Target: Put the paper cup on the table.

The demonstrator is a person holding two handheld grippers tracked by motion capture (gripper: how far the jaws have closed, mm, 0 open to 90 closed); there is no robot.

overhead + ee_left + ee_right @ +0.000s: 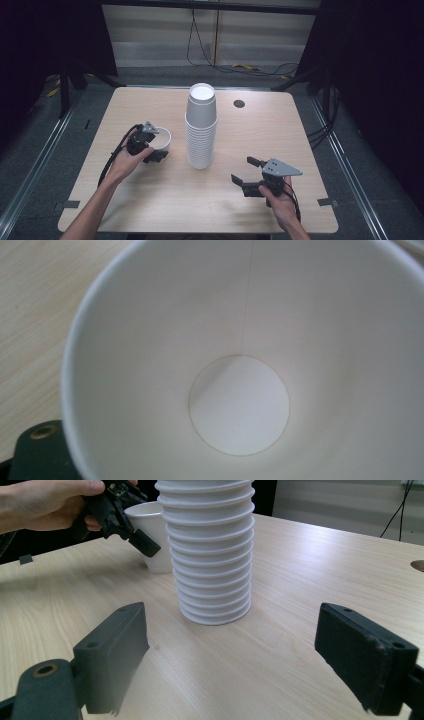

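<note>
Nearest the person, we see the right gripper (246, 173) held low over the pale wooden table (150, 210) at its right front, its two black jaws spread wide apart and holding nothing; in the right gripper view those jaws frame bare tabletop, with the base of the stack between and beyond them. Farther in, at the table's middle, stands the tall stack of nested white paper cups (201, 127), mouths upward, upright and apart from both grippers. To the left of the stack, we find the left gripper (156, 150) at the single white paper cup (162, 138), which stands upright on the table just beside the stack. In the right gripper view one black jaw lies against the outer wall of this cup (152, 535) below its rim, with the hand (40, 502) behind it. The left gripper view looks straight down into the cup's interior (240, 405), with a jaw base at the lower left corner. We cannot tell whether these jaws are clamped on the cup's wall or merely resting at it. Beyond the stack, a small dark round hole (239, 104) marks the table's far side.
</note>
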